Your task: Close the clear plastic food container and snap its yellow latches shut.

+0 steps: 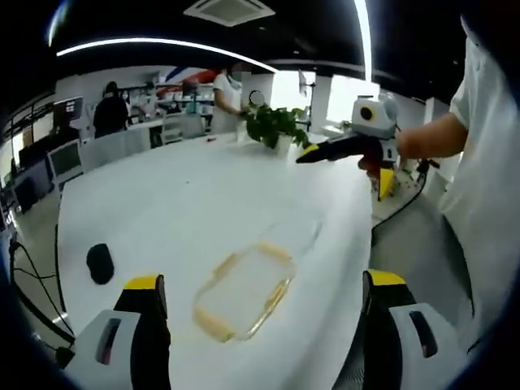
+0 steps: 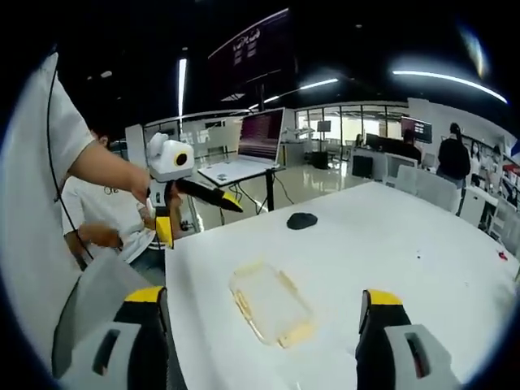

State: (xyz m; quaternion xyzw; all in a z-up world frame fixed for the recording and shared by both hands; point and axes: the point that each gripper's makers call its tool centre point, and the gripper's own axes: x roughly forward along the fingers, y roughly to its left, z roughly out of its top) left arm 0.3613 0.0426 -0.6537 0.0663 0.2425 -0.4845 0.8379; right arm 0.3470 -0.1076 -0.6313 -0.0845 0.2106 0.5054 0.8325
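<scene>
- Getting ready: both tools hang above the tabletop (image 1: 203, 195), not yet at the box (image 1: 244, 291).
- The left tool (image 1: 264, 313) and right tool (image 2: 264, 321) are wide open and hold nothing.
- The box lies flat near the tabletop's near edge.
- Next, I think: bring the tools down onto its yellow latches (image 2: 297, 333).
- Lots of room all around; a black thing (image 1: 100, 263) sits well apart.

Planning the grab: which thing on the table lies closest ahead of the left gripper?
The clear container, centred ahead of its jaws; black object sits aside, plant far.
</scene>
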